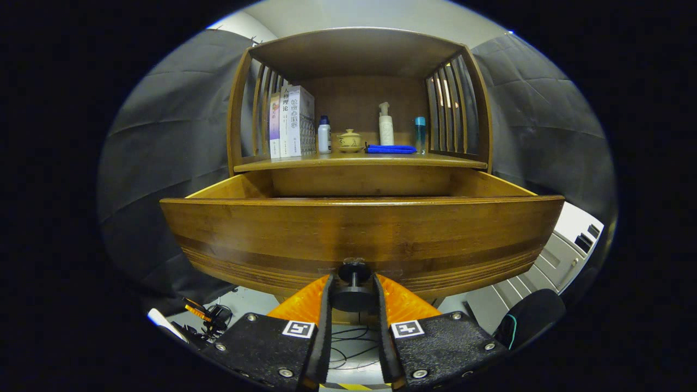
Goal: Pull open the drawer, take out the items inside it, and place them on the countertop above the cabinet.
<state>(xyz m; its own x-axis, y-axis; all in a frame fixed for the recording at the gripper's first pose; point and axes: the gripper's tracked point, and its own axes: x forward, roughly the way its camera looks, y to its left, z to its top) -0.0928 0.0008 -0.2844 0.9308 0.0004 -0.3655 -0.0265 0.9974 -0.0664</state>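
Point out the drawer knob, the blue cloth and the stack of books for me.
drawer knob [354,286]: gripper view, its round head, between the fingers.
blue cloth [391,148]: gripper view, middle of the fold.
books [295,122]: gripper view, front cover.

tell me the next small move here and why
Probably let go of the knob: the tongs are closed on it and the drawer is already pulled well out. Then lift to look inside, since its front hides the contents.

Brown wooden drawer [359,234], black knob [354,283], blue cloth [391,148].
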